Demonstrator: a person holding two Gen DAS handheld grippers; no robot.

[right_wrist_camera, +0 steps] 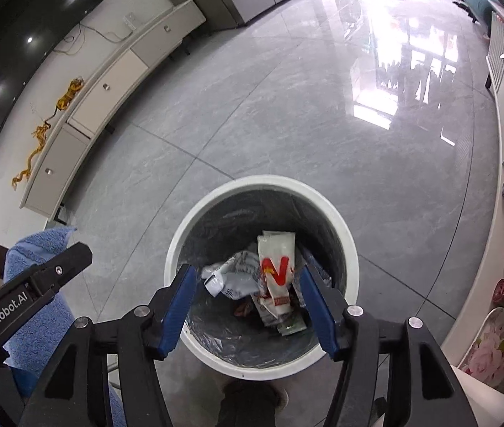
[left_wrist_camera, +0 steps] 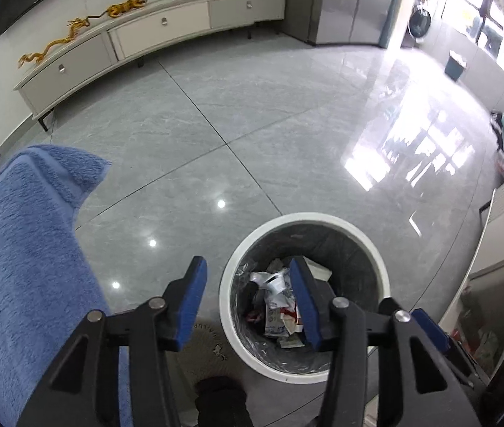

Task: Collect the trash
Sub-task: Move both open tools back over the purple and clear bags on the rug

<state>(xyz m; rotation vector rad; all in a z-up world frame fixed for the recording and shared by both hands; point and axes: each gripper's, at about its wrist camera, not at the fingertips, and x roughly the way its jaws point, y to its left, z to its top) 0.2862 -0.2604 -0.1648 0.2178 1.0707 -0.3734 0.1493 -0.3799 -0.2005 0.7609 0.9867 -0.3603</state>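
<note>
Flanking the trash bin: blue towel, cabinet.

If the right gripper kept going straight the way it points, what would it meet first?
Probably the white wrapper with the red mark lying in the trash bin; the open right gripper aims into it, though depth is unclear.

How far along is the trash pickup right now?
Done: wrappers, including a white packet with red print, already lie in the lined white bin. In hand: nothing; the left gripper and right gripper hover over it, jaws open. Left: no loose trash shows on the grey floor.
</note>
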